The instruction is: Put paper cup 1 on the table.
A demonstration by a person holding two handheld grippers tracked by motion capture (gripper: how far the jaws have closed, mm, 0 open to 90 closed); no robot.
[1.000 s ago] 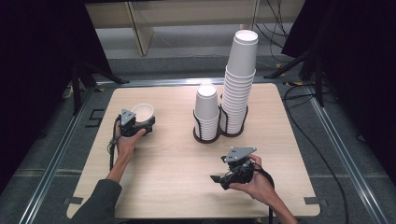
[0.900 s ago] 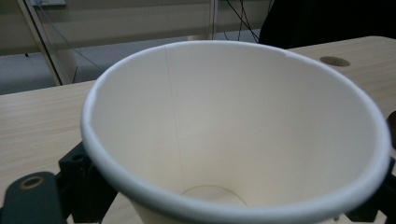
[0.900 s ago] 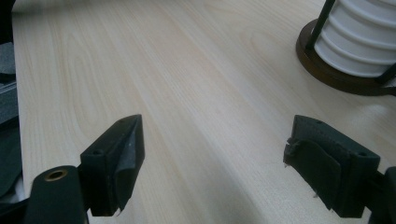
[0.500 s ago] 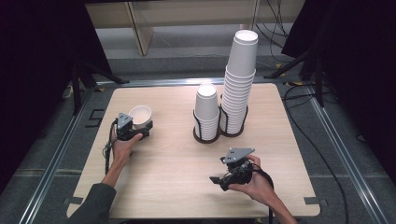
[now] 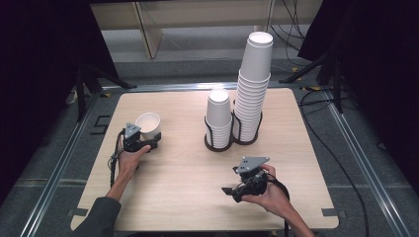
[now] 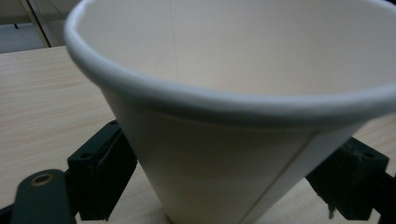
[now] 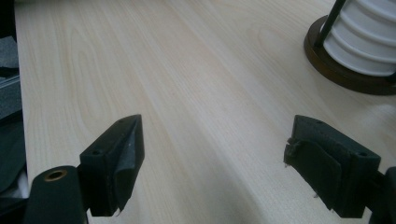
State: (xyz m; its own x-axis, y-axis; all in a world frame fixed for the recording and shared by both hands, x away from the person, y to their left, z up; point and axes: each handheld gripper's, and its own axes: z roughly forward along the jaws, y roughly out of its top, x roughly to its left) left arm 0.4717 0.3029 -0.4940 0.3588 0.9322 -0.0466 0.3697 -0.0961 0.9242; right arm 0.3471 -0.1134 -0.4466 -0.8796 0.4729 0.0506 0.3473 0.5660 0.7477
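A pale wooden table (image 5: 188, 192) with rounded corners is sitting inside a grey metal frame, with grey floor around it, dark curtains hanging at both sides and a light wooden shelf unit (image 5: 197, 15) standing behind. Cables are trailing over the floor at the far right.

Near the middle of the table, two round dark holders are standing side by side and touching: the left one is carrying a short stack of white cups (image 5: 218, 118), upside down, and the right one a tall stack (image 5: 253, 84) rising well above it.

The person's left forearm is coming in from the bottom left, sleeve dark, the hand (image 5: 127, 160) gripping the left tool (image 5: 148, 140) level with the table and pointing toward the right of the high view. A single white paper cup (image 5: 148, 124) is standing upright, mouth up, on the left part of the table. In the left gripper view the cup (image 6: 224, 116) is sitting between the two black jaws, whose pads are pressing its lower wall from both sides; the jaws have just been closing on it.

The right hand (image 5: 267, 195) is resting near the front right edge, holding the right tool (image 7: 212, 168) low over bare wood, pointing left, its jaws standing wide apart with nothing between them.
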